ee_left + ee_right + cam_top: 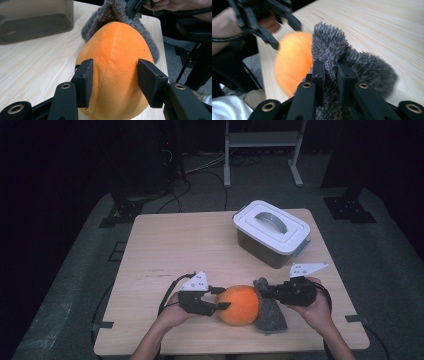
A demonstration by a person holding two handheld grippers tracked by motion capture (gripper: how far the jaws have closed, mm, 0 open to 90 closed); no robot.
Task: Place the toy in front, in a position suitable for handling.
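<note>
wooden table (165, 245): left claw (224, 298) clamped on orange plush (239, 305), right claw (261, 293) on grey fur (271, 312)

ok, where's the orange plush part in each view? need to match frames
High view: orange plush body near the table's front edge, between the two grippers.
Left gripper view: orange plush body centre, between that gripper's black jaws.
Right gripper view: orange plush body left of centre, blurred.
Shared landmark: grey furry part attached to it.

We are looking down from above the table (165, 245); both gripper views are sitting close, facing each other across the orange plush (117, 72).
</note>
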